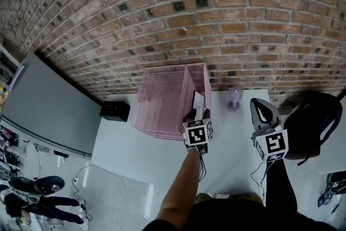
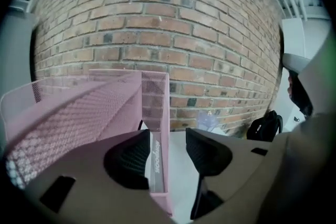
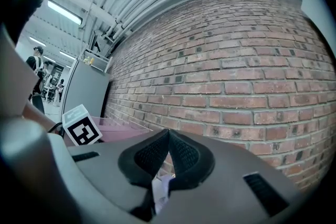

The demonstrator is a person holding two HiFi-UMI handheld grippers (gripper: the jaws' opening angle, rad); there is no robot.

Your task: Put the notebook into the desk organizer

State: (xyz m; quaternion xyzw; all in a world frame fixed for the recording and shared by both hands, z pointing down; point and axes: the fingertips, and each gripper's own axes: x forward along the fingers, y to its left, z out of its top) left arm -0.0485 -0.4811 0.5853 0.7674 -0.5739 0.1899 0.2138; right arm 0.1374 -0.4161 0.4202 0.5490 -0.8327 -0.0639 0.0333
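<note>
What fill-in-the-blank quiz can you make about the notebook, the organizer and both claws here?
1. The mesh desk organizer is ____ in colour.
2. The left claw is ____, with the notebook between its jaws.
3. The right claw is ____ and holds nothing.
4. The wall behind the table is built of ____.
Missing words: pink; open; shut; brick.

Non-task: brick wall (image 1: 216, 19) dead ahead of both sets of fingers, white desk (image 1: 135, 154) below them, small pale purple translucent object (image 1: 234, 99) ahead, between left fingers (image 2: 207, 150) and right fingers (image 3: 149, 157), black backpack (image 1: 316, 121) right of the right ones, black box (image 1: 114, 111) and grey panel (image 1: 48, 111) well left.
</note>
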